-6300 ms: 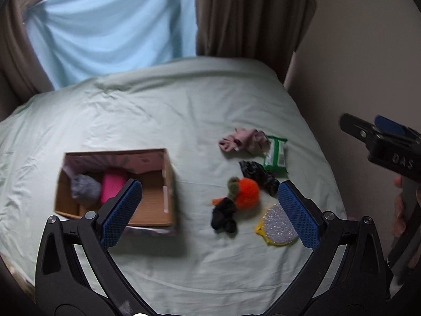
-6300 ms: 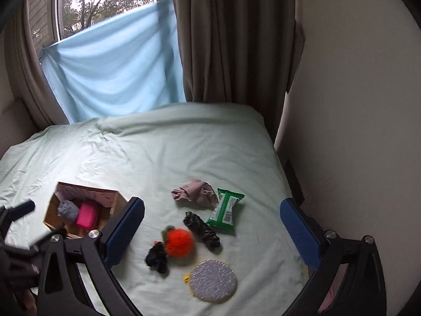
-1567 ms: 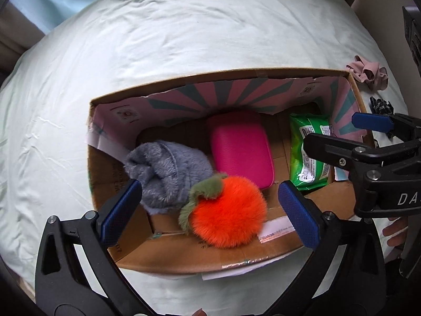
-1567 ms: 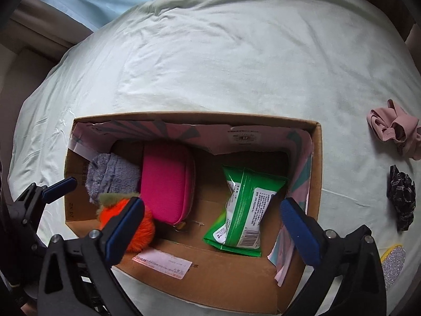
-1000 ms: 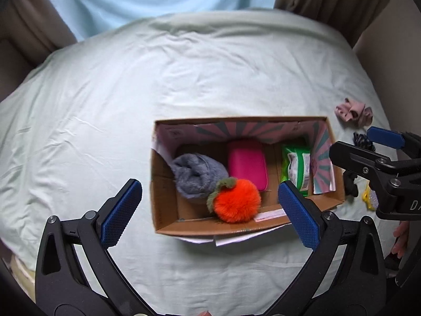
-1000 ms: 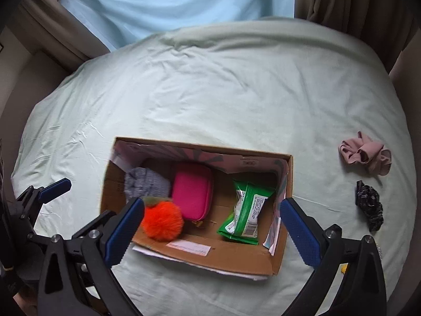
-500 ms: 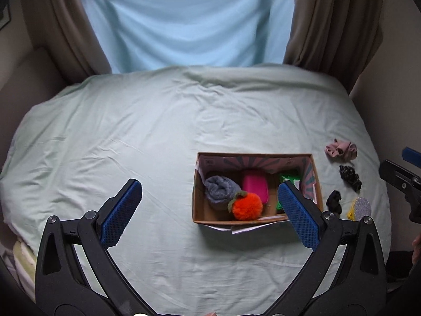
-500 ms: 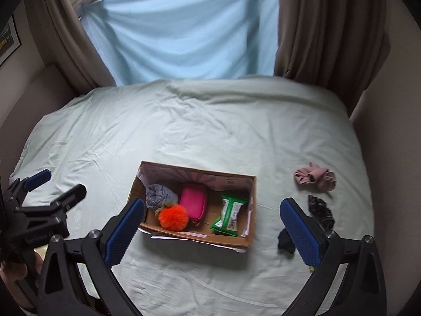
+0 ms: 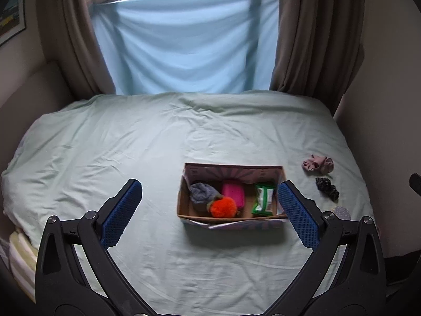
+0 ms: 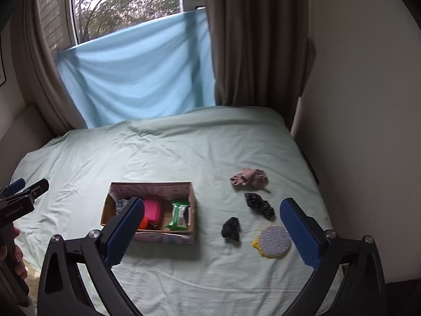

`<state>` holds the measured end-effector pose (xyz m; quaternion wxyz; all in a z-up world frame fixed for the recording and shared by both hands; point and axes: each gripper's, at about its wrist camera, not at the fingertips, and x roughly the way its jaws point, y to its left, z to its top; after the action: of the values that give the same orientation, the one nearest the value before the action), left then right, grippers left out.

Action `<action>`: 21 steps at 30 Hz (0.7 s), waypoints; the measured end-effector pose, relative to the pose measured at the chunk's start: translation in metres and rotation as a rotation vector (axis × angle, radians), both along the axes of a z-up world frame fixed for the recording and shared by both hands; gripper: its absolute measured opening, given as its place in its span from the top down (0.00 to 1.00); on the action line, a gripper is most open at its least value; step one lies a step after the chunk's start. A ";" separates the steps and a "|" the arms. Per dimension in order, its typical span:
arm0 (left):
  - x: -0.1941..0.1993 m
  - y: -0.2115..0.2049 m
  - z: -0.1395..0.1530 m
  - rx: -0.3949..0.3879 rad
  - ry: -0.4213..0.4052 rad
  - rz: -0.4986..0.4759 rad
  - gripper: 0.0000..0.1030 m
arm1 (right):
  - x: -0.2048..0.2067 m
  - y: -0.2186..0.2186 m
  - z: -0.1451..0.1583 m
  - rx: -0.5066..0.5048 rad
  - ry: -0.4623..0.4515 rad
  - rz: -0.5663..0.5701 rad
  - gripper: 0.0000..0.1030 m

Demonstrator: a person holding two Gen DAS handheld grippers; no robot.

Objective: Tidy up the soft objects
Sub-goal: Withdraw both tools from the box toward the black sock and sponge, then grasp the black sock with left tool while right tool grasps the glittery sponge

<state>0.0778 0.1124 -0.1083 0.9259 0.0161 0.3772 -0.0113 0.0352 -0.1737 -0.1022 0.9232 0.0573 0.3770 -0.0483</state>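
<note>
A cardboard box (image 9: pixel 231 220) (image 10: pixel 168 237) sits on the bed. It holds a grey fuzzy item (image 9: pixel 201 194), a pink pouch (image 9: pixel 232 192), an orange pom-pom (image 9: pixel 223 207) and a green packet (image 9: pixel 263 200). To its right on the sheet lie a pink scrunchie (image 10: pixel 250 177), a dark patterned scrunchie (image 10: pixel 259 205), a black scrunchie (image 10: pixel 231 228) and a round glittery pad (image 10: pixel 275 241). My left gripper (image 9: pixel 210 210) is open and empty, held back from the box. My right gripper (image 10: pixel 212 225) is open and empty, high above the bed.
The bed has a pale green sheet (image 9: pixel 131 144). A blue cloth (image 9: pixel 181 44) hangs over the window between brown curtains (image 9: pixel 315 34). A wall (image 10: pixel 368 105) runs close along the bed's right side. The left gripper's body shows at the right wrist view's left edge (image 10: pixel 18 205).
Both grippers have pulled up and back from the box, so the whole bed and window now show. The box contents have not moved.
</note>
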 end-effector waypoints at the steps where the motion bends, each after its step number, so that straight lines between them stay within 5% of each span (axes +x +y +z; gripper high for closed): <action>1: -0.003 -0.006 -0.001 0.002 -0.001 -0.001 0.00 | -0.006 -0.007 0.001 0.001 -0.007 -0.011 0.00; 11: -0.019 -0.098 -0.050 -0.024 0.044 -0.090 0.00 | -0.034 -0.079 -0.031 -0.016 0.004 -0.018 0.00; 21: -0.024 -0.211 -0.171 -0.010 0.076 -0.252 0.00 | -0.022 -0.124 -0.132 0.035 0.025 0.014 0.00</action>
<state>0.0538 -0.0984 -0.2796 0.9022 0.0583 0.4071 -0.1299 0.0137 -0.2974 -0.2343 0.9175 0.0703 0.3897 -0.0358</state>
